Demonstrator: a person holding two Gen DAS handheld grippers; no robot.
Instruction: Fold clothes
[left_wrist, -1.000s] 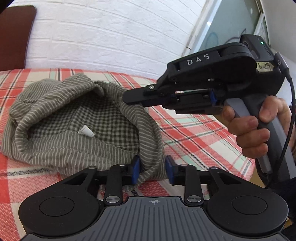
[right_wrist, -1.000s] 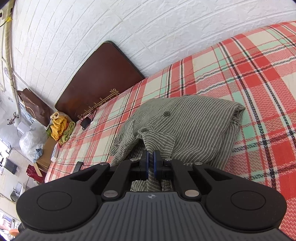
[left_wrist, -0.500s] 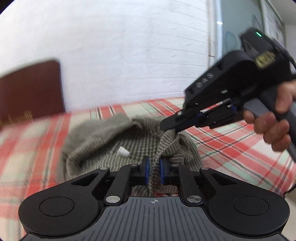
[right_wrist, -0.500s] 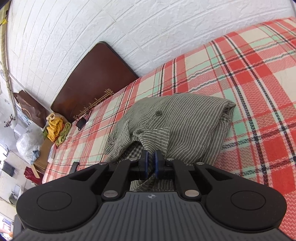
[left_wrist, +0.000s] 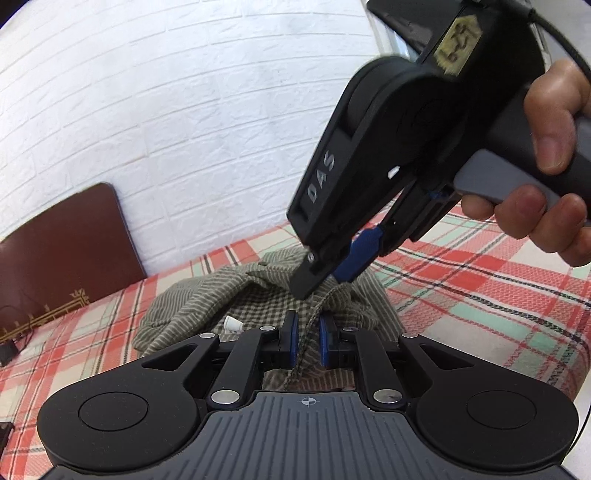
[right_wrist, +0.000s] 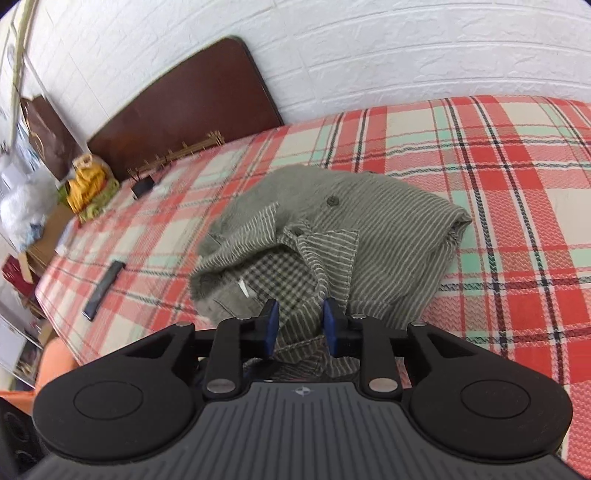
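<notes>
A grey-green striped shirt (right_wrist: 388, 236) with a checked lining (right_wrist: 280, 273) and a small white label (left_wrist: 232, 325) lies crumpled on the plaid bed sheet (right_wrist: 517, 192). My left gripper (left_wrist: 308, 339) is shut on a raised fold of the shirt's edge, which stands between its blue pads. Just above and beyond it, my right gripper (left_wrist: 325, 273) points down at the same edge, held by a person's hand (left_wrist: 546, 166). In the right wrist view the right gripper (right_wrist: 300, 325) is open. Loose striped cloth lies between its spread fingers.
A brown headboard (right_wrist: 177, 110) leans on the white brick wall (left_wrist: 184, 110) behind the bed. A flat black device (right_wrist: 103, 291) and a small black box (right_wrist: 142, 188) lie on the sheet to the left. Yellow cloths (right_wrist: 88, 184) and a brown bag (right_wrist: 48, 136) sit beyond the bed's left edge.
The right gripper's jaws have spread and let go of the shirt. It now tilts steeply down, closer to the left camera. The left gripper has stayed shut on the fold.
</notes>
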